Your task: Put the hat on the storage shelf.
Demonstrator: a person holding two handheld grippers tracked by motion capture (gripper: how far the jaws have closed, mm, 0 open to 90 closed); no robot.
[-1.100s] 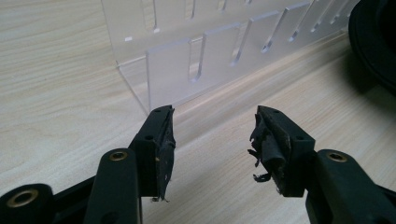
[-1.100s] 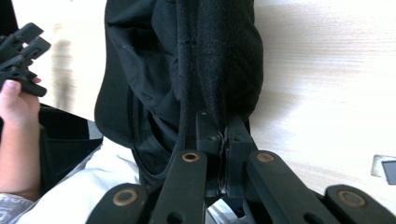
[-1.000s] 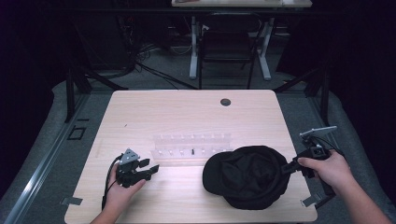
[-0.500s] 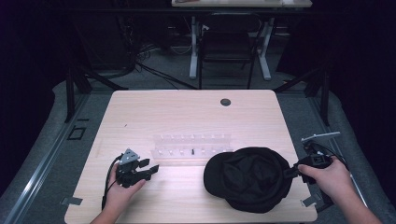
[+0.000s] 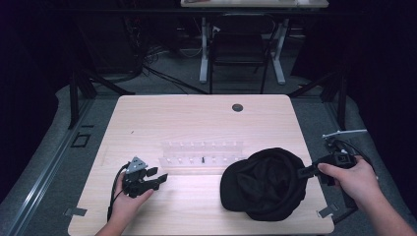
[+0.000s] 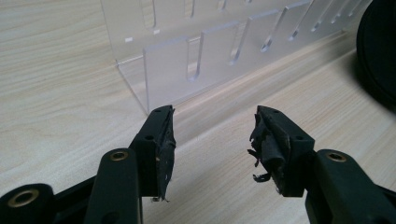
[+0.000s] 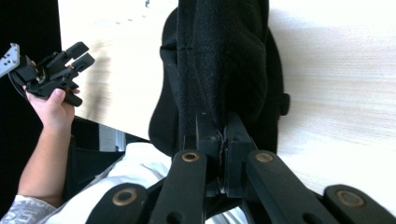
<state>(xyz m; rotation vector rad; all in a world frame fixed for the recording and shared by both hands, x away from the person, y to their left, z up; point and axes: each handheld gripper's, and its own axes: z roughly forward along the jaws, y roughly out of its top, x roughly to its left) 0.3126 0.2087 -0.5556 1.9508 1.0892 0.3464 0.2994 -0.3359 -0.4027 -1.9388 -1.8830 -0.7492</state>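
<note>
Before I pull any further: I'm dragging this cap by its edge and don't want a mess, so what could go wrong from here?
The right gripper pinches only a thin fold at the black cap's rim, so the fabric may slip free. The cap sits near the table's right edge; more pulling could drag it off. Its far side lies close to the clear slotted rack, which could get nudged if the cap swings.

pale wood-grain rectangular table (image 5: 196, 118) on grey carpet floor (image 5: 59, 162). dark metal-frame chair (image 5: 239, 54) and white table legs (image 5: 203, 59) behind it. black cables (image 5: 147, 64) on floor. dim, dark surroundings.
</note>
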